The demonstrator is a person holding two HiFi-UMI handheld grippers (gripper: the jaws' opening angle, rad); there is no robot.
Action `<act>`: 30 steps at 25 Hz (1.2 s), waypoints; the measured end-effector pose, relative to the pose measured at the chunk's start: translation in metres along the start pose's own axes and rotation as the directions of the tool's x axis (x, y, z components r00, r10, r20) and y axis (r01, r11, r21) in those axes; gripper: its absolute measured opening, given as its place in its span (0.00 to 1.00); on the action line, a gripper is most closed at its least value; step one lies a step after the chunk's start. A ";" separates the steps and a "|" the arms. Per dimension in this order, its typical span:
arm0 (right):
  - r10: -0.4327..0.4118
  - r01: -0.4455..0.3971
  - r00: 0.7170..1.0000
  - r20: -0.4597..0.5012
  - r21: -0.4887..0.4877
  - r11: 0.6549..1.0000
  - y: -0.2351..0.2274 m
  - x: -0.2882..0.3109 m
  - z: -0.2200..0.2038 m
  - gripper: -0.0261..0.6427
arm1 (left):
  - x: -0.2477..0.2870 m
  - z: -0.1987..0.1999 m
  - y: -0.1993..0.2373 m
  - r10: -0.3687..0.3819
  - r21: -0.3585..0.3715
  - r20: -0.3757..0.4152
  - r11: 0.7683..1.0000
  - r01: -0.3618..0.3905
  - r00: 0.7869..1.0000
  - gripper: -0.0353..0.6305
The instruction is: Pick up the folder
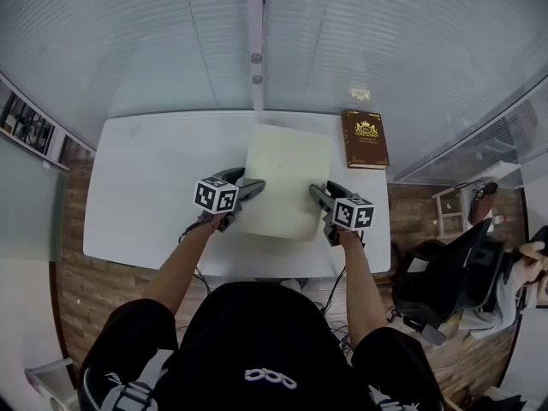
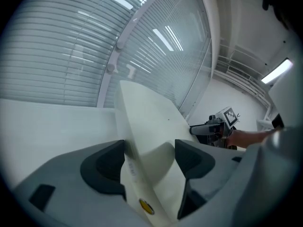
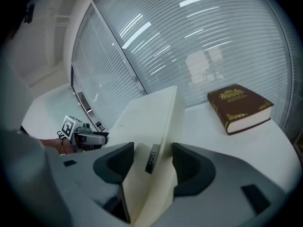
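A cream folder [image 1: 285, 181] is over the middle of the white table [image 1: 145, 195], held by both side edges. My left gripper [image 1: 254, 189] is shut on its left edge, my right gripper [image 1: 314, 192] on its right edge. In the left gripper view the folder [image 2: 147, 126] stands edge-on between the jaws of the left gripper [image 2: 149, 160]; the other gripper shows beyond it. The right gripper view shows the folder [image 3: 151, 122] clamped the same way in the right gripper [image 3: 152, 163]. Whether the folder's underside touches the table is hidden.
A brown hardback book [image 1: 365, 139] [image 3: 239, 105] lies flat at the table's far right corner. Glass walls with blinds [image 1: 257, 41] stand just behind the table. A dark chair with bags [image 1: 449, 276] sits on the wooden floor to the right.
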State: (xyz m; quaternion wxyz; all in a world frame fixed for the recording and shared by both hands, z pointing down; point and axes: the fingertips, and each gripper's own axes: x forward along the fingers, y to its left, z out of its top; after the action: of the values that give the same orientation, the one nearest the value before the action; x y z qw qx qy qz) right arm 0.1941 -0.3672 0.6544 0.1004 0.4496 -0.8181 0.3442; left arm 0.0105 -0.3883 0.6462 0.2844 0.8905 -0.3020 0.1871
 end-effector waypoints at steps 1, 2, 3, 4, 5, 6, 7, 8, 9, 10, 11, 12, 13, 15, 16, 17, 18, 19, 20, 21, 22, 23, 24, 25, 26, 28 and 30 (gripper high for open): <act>-0.005 0.005 1.000 0.014 -0.011 1.000 0.001 -0.003 0.007 0.45 | -0.001 0.006 -0.003 0.001 0.019 0.008 1.000 -0.001 1.000 0.56; -0.011 0.011 1.000 0.028 -0.023 1.000 0.003 -0.006 0.014 0.44 | -0.003 0.012 -0.006 0.003 0.037 0.018 0.999 -0.004 1.000 0.56; -0.016 0.017 0.999 0.043 -0.035 0.999 0.004 -0.010 0.021 0.44 | -0.004 0.018 -0.008 0.008 0.052 0.029 0.999 -0.009 1.000 0.56; -0.020 0.022 0.998 0.059 -0.048 0.999 0.006 -0.013 0.029 0.44 | -0.006 0.025 -0.010 0.014 0.065 0.042 0.998 -0.017 0.999 0.56; -0.022 0.027 0.997 0.076 -0.060 0.998 0.008 -0.017 0.037 0.44 | -0.009 0.032 -0.012 0.021 0.074 0.058 0.997 -0.026 0.998 0.56; -0.023 0.030 0.995 0.093 -0.070 0.997 0.011 -0.020 0.045 0.43 | -0.011 0.040 -0.013 0.027 0.079 0.076 0.996 -0.033 0.997 0.55; -0.024 0.033 0.993 0.113 -0.078 0.996 0.014 -0.024 0.053 0.43 | -0.014 0.048 -0.015 0.033 0.084 0.094 0.996 -0.040 0.995 0.54; -0.025 0.037 0.991 0.134 -0.083 0.996 0.017 -0.028 0.061 0.42 | -0.017 0.056 -0.017 0.036 0.092 0.112 0.995 -0.047 0.993 0.54; -0.026 0.040 0.987 0.156 -0.090 0.995 0.020 -0.032 0.070 0.42 | -0.021 0.064 -0.020 0.038 0.102 0.130 0.993 -0.052 0.991 0.53; -0.025 0.044 0.984 0.177 -0.101 0.994 0.023 -0.037 0.078 0.42 | -0.024 0.072 -0.023 0.039 0.115 0.148 0.992 -0.056 0.988 0.53; -0.024 0.047 0.980 0.199 -0.114 0.992 0.027 -0.041 0.087 0.42 | -0.028 0.081 -0.027 0.039 0.131 0.168 0.989 -0.062 0.985 0.53; -0.021 0.050 0.975 0.220 -0.129 0.990 0.031 -0.046 0.096 0.41 | -0.033 0.091 -0.031 0.040 0.150 0.190 0.986 -0.069 0.981 0.53; -0.017 0.054 0.970 0.242 -0.145 0.988 0.035 -0.051 0.104 0.41 | -0.038 0.100 -0.035 0.041 0.171 0.212 0.982 -0.078 0.976 0.53; -0.010 0.063 0.958 0.288 -0.176 0.982 0.045 -0.062 0.120 0.41 | -0.048 0.120 -0.044 0.041 0.218 0.257 0.971 -0.100 0.966 0.53; -0.005 0.068 0.951 0.310 -0.191 0.979 0.050 -0.067 0.128 0.40 | -0.054 0.129 -0.049 0.041 0.241 0.278 0.964 -0.111 0.960 0.53; 0.000 0.073 0.943 0.332 -0.206 0.976 0.055 -0.073 0.136 0.40 | -0.059 0.138 -0.053 0.040 0.261 0.298 0.958 -0.122 0.954 0.52; 0.006 0.076 0.936 0.352 -0.219 0.973 0.059 -0.078 0.143 0.40 | -0.065 0.146 -0.058 0.038 0.278 0.318 0.952 -0.131 0.947 0.52; 0.013 0.077 0.929 0.370 -0.228 0.971 0.064 -0.084 0.150 0.40 | -0.070 0.153 -0.063 0.034 0.290 0.337 0.947 -0.138 0.941 0.52; 0.020 0.077 0.922 0.386 -0.234 0.969 0.067 -0.089 0.156 0.40 | -0.074 0.160 -0.068 0.029 0.298 0.354 0.944 -0.142 0.935 0.52; 0.025 0.077 0.916 0.399 -0.238 0.968 0.070 -0.093 0.162 0.40 | -0.078 0.166 -0.072 0.023 0.301 0.369 0.943 -0.143 0.929 0.52; 0.030 0.077 0.911 0.411 -0.241 0.967 0.073 -0.097 0.167 0.40 | -0.082 0.171 -0.075 0.018 0.303 0.381 0.942 -0.143 0.924 0.52; 0.033 0.079 0.907 0.419 -0.246 0.966 0.076 -0.100 0.172 0.40 | -0.084 0.175 -0.077 0.014 0.303 0.390 0.942 -0.143 0.920 0.52; 0.034 0.082 0.905 0.425 -0.251 0.964 0.078 -0.102 0.175 0.40 | -0.086 0.177 -0.078 0.012 0.303 0.396 0.942 -0.143 0.918 0.52; 0.034 0.086 0.903 0.428 -0.258 0.962 0.079 -0.103 0.177 0.40 | -0.087 0.179 -0.078 0.011 0.303 0.399 0.942 -0.143 0.917 0.52; 0.034 0.089 0.903 0.428 -0.265 0.960 0.081 -0.104 0.178 0.40 | -0.087 0.179 -0.078 0.011 0.305 0.399 0.942 -0.143 0.917 0.52; 0.034 0.094 0.904 0.426 -0.275 0.957 0.083 -0.105 0.178 0.40 | -0.088 0.179 -0.078 0.010 0.306 0.398 0.941 -0.143 0.917 0.52; 0.034 0.094 0.904 0.425 -0.276 0.956 0.084 -0.105 0.178 0.40 | -0.089 0.179 -0.078 0.010 0.306 0.397 0.941 -0.142 0.918 0.52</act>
State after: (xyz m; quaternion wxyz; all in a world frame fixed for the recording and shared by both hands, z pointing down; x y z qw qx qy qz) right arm 0.2133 -0.3836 0.4326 -0.0101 0.5069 -0.8546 0.1123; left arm 0.0233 -0.4091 0.4333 0.0588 0.9319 -0.3519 0.0648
